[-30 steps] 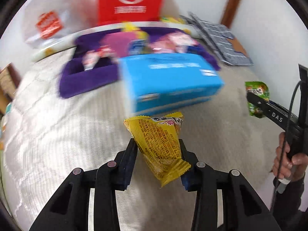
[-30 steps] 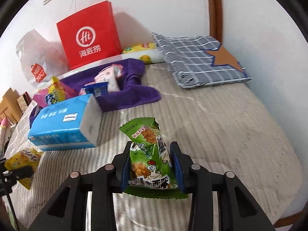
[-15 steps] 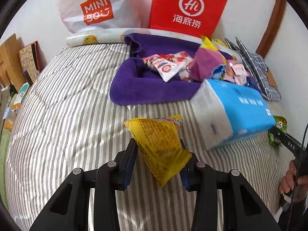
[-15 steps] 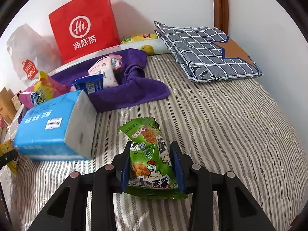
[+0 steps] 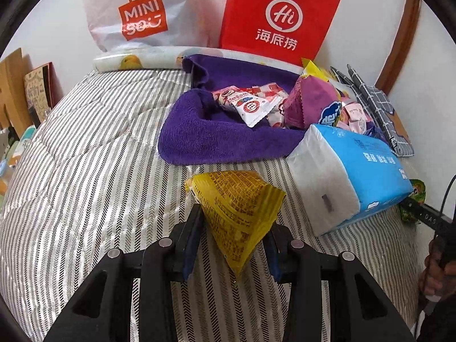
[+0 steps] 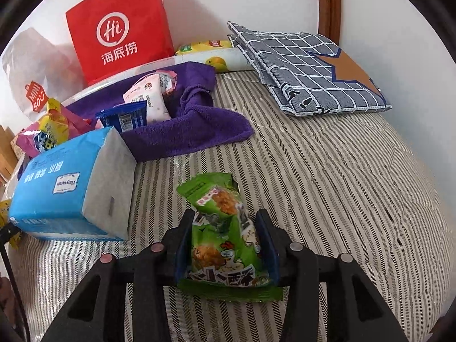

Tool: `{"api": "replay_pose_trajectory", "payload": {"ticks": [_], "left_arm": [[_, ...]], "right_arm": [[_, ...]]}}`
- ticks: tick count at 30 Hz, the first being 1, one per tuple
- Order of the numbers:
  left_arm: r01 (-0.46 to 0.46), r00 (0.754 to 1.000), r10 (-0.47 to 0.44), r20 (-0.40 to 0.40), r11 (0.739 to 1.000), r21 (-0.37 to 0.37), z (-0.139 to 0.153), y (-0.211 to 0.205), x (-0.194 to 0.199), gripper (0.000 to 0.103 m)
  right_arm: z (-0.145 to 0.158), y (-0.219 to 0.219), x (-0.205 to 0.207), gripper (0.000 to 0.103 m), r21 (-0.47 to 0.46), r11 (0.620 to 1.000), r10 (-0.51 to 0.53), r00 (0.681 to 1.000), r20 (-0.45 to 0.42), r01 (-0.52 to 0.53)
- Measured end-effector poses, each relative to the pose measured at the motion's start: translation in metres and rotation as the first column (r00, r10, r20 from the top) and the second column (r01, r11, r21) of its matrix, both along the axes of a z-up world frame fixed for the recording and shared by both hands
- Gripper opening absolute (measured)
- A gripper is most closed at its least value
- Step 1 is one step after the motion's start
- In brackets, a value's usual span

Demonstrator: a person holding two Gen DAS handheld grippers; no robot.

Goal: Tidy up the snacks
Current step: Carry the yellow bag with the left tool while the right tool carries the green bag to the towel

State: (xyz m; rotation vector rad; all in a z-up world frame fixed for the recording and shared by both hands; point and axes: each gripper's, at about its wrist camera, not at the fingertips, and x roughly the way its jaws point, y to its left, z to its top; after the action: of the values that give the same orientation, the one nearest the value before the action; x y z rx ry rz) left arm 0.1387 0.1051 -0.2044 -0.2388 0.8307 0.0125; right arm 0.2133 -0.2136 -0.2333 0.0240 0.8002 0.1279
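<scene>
Snacks are in both tongs at once, which suits a sorting job: each packet can be carried to the pile without a second trip. The yellow packet sits pinched between the jaws of the left tongs, gripped low across its body so the crimped upper end sticks forward and its pointed lower end hangs free above the bed. The green packet is clamped the same way in the right tongs, held flat-faced between the closed jaws with its top seam leaning toward the pile.

Ahead of both lies the purple towel, spread and bunched up at its edges like a shallow nest, probably so loose packets stay gathered. It already holds a red-and-white packet, a magenta bag and a pale pink packet. My guess is that both held packets belong there too.

A blue tissue pack rests just in front of the towel, between the two tongs, so each approach likely has to pass beside or over it. Behind stand a red paper bag and a white plastic bag; a folded checked cloth lies to the right.
</scene>
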Motion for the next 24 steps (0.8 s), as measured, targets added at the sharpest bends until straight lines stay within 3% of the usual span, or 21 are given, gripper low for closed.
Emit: {"api": "replay_pose_trajectory", "payload": {"ticks": [6, 24], "left_arm": [[-0.011, 1.000, 0.012, 0.010, 0.999, -0.046, -0.0007, 0.0047, -0.0013, 0.039], [-0.009, 1.000, 0.010, 0.015, 0.999, -0.053, -0.0006, 0.0055, -0.0017, 0.038]], "right_arm": [[-0.0008, 0.0040, 0.0006, 0.046, -0.025, 1.000, 0.006, 1.000, -0.002, -0.006], [-0.0004, 0.0043, 0.0003, 0.046, -0.030, 1.000, 0.006, 1.000, -0.002, -0.006]]}}
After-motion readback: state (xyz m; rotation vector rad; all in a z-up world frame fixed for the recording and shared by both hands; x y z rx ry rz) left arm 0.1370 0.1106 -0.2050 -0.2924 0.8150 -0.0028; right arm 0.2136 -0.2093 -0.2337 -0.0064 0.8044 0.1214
